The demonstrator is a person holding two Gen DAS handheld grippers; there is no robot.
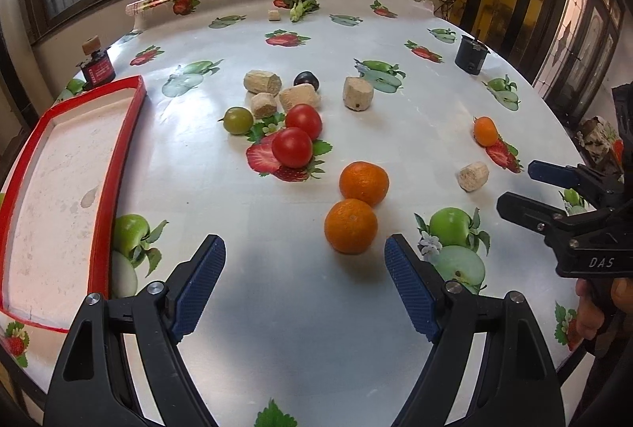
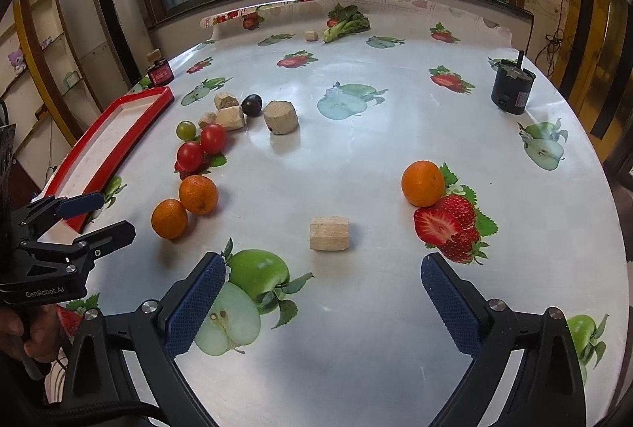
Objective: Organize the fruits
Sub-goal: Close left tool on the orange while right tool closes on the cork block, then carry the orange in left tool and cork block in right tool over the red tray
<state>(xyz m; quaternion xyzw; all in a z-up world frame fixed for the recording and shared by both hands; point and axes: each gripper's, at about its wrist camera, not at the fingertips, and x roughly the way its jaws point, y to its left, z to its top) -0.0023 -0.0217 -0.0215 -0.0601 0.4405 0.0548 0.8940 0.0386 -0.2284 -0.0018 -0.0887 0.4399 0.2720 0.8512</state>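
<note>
Two oranges (image 1: 351, 226) (image 1: 364, 183) lie side by side just ahead of my open, empty left gripper (image 1: 304, 260). Behind them are two red tomatoes (image 1: 292, 147) (image 1: 304, 120), a green tomato (image 1: 237, 120) and a dark plum (image 1: 306, 80). A third orange (image 2: 422, 183) lies ahead and to the right of my open, empty right gripper (image 2: 322, 276). A red-rimmed white tray (image 1: 118, 166) stands empty at the left. The right gripper (image 1: 518, 189) shows at the left wrist view's right edge.
Several beige cork-like blocks lie among the fruit, one (image 2: 329, 233) just ahead of the right gripper. A dark cylinder (image 2: 512, 86) stands at the right, a small red jar (image 1: 98, 69) behind the tray, and greens (image 2: 346, 23) at the far edge.
</note>
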